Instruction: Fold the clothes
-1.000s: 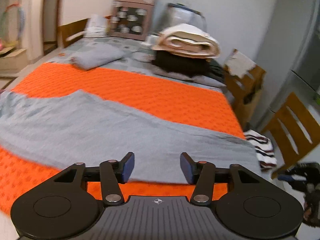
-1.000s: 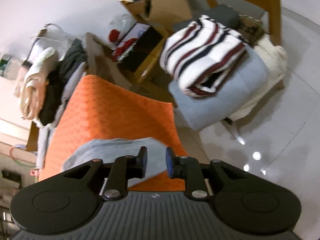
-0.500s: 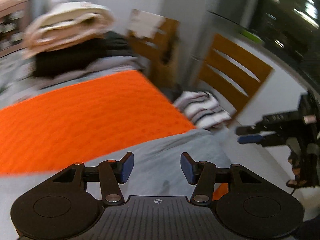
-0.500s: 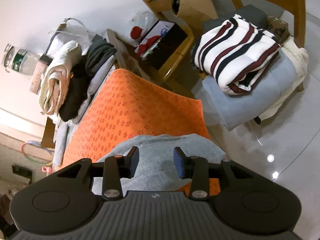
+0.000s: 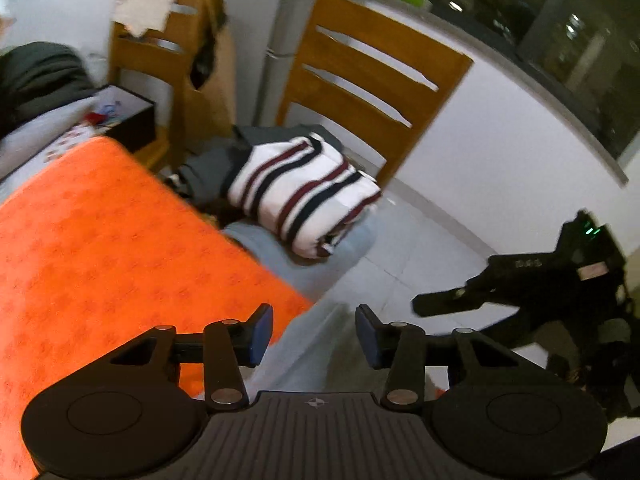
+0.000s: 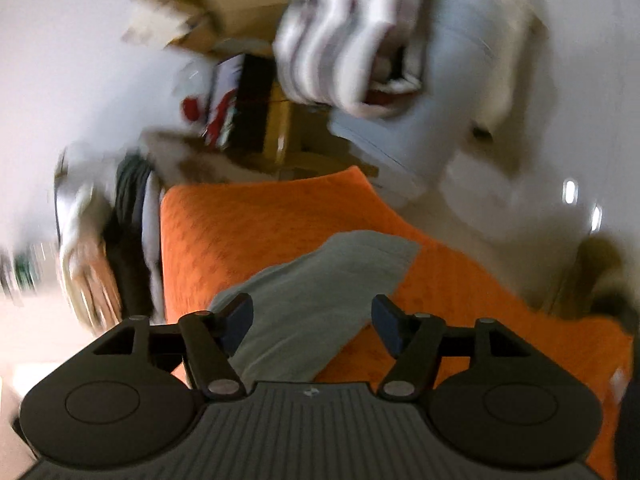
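Note:
A grey garment (image 6: 320, 292) lies on the orange bed cover (image 6: 248, 232), its end near the cover's corner. In the left wrist view the garment's edge (image 5: 312, 352) hangs at the cover's (image 5: 100, 240) corner. My left gripper (image 5: 314, 338) is open just over that edge, holding nothing. My right gripper (image 6: 312, 324) is wide open above the garment's end, holding nothing. The right gripper also shows in the left wrist view (image 5: 460, 300), low to the right over the floor.
A wooden chair (image 5: 372, 76) beside the bed holds folded clothes, a striped one (image 5: 304, 196) on top. A second chair (image 5: 160, 52) and a box stand behind. Tiled floor (image 5: 420, 248) lies right of the bed. The right wrist view is blurred.
My left gripper has swung right from the bed's middle to its corner by the chair. My right gripper has opened wider and moved fast over the garment's end.

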Demonstrator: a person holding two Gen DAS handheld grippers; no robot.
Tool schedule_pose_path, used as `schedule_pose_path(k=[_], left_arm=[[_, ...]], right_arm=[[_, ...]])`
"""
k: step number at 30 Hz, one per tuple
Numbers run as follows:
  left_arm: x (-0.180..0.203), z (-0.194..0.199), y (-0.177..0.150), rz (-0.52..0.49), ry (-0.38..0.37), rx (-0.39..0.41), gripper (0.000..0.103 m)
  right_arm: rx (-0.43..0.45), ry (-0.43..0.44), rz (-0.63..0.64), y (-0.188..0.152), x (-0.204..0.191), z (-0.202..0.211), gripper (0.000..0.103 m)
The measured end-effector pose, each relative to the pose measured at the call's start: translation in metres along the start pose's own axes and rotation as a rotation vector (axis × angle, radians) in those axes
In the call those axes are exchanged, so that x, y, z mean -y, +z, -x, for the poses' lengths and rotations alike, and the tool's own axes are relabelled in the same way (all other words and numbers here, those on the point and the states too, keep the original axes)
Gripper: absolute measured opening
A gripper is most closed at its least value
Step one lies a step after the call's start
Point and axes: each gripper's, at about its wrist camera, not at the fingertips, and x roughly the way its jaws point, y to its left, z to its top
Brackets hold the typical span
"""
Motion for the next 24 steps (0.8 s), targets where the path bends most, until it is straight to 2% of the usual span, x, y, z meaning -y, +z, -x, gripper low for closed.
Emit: schedule_pose_path(k=[4,7,14,16,18,20,24], left_arm=[[0.003,-0.019,0.01,-0.017,-0.015,-0.049,0.044],[-0.001,-0.02,0.012,-0.004,-0.022,-0.054,0.044],[-0.017,0.005,0.015,0.106,-0.035,-0.009,0.044],[-0.02,0.017,0.012,0.121,-0.026,0.001,0.044],[-0.023,0.029,0.005,0.125,-0.012,0.007,0.044],[-0.026,0.04,-0.003,0.132,0.008,0.005,0.044],[-0.036,0.055,-0.023,0.145,0.061,-0.013,0.044]], right_arm=[[-0.014,0.03,-0.198,0.001,0.037,-0.016,0.075],[-0.034,0.054,-0.302,0.0,0.055,-0.03,0.078],[-0.073,0.143,-0.407,0.006,0.068,-0.072,0.076],[-0.066,0.166,-0.416,0.01,0.067,-0.08,0.059],[-0.054,0.186,-0.398,0.014,0.062,-0.079,0.014],[-0.025,0.208,-0.344,0.019,0.051,-0.072,0.011],[0.073,0.308,-0.229,0.025,0.02,-0.04,0.009]])
